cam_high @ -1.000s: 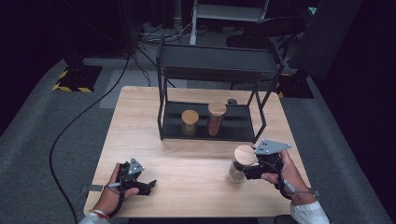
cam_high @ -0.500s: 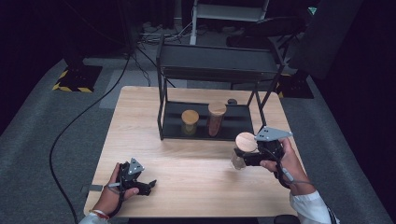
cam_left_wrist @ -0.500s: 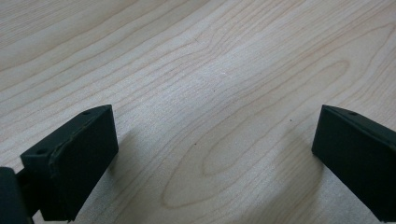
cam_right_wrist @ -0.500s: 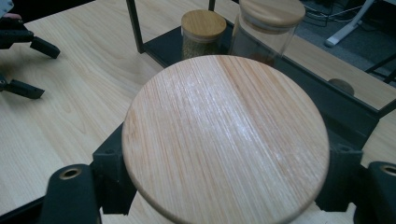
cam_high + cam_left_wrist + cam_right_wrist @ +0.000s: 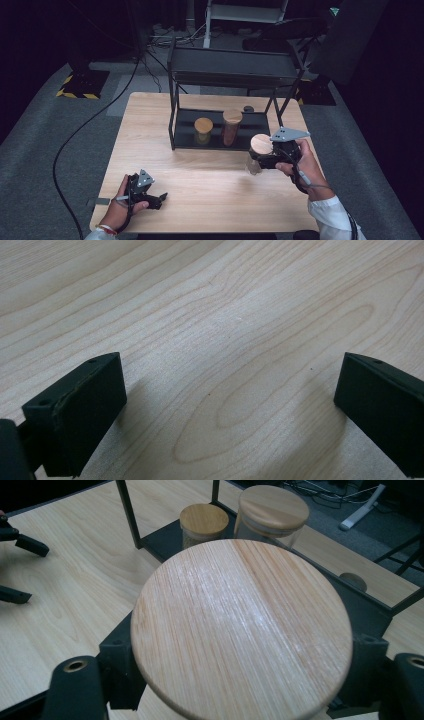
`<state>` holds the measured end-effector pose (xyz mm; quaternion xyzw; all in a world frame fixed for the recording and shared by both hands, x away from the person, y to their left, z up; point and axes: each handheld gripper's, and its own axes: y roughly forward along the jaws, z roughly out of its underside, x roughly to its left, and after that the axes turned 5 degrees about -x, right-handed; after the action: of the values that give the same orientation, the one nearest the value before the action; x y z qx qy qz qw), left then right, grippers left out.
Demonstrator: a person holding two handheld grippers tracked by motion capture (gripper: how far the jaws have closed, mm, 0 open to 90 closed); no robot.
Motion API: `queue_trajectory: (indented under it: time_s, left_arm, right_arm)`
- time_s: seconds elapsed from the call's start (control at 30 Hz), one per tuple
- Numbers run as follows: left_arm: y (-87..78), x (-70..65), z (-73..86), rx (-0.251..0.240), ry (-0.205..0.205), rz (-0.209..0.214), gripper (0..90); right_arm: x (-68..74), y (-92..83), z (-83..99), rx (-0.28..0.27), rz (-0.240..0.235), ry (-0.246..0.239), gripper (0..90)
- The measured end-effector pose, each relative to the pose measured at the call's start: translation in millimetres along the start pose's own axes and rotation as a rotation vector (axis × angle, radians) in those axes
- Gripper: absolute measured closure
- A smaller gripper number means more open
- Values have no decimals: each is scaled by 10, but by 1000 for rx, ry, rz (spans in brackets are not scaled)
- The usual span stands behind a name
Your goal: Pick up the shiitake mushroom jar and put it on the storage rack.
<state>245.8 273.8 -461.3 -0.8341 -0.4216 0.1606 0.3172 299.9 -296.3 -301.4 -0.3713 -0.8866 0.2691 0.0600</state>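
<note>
The right tool (image 5: pixel 261 159) has carried the glass jar with the wooden lid (image 5: pixel 259 150) up off the tabletop (image 5: pixel 210 185) and in toward the black wire shelf rack (image 5: pixel 227 75); a second ago the jar sat lower and nearer the person. The tool's jaws are clamped on the jar just under the lid, one at each side, as the right gripper view shows, lid (image 5: pixel 240 625) broad and close. The right hand (image 5: pixel 300 157) grips from the jar's right side, wrist angled in, grey plate on top. The left tool (image 5: pixel 161 197) hasn't budged: it lies low at the near left of the tabletop, jaws spread wide over bare wood grain. On the rack's lower shelf stand a short jar (image 5: pixel 203 131) and a taller jar (image 5: pixel 232 127), side by side, each wood-lidded. Pale wood tabletop, grey carpet (image 5: pixel 45 150), a black cable (image 5: pixel 80 130) snaking across the floor, dark room behind.
</note>
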Motion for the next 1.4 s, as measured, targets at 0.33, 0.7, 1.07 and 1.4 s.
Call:
queue_trajectory:
  time_s: [0.33,0.7,1.07,1.4]
  left_arm:
    - [0,0,0,0,0,0,0]
    - [0,0,0,0,0,0,0]
    - [1,0,1,-1,-1,1,0]
    - [1,0,1,-1,-1,0,0]
  right_arm:
    - [-61,105,-101,9,54,15,250]
    - [-154,238,-230,26,112,38,250]
    - [-240,417,-324,43,167,67,250]
    - [-330,599,-335,47,212,124,251]
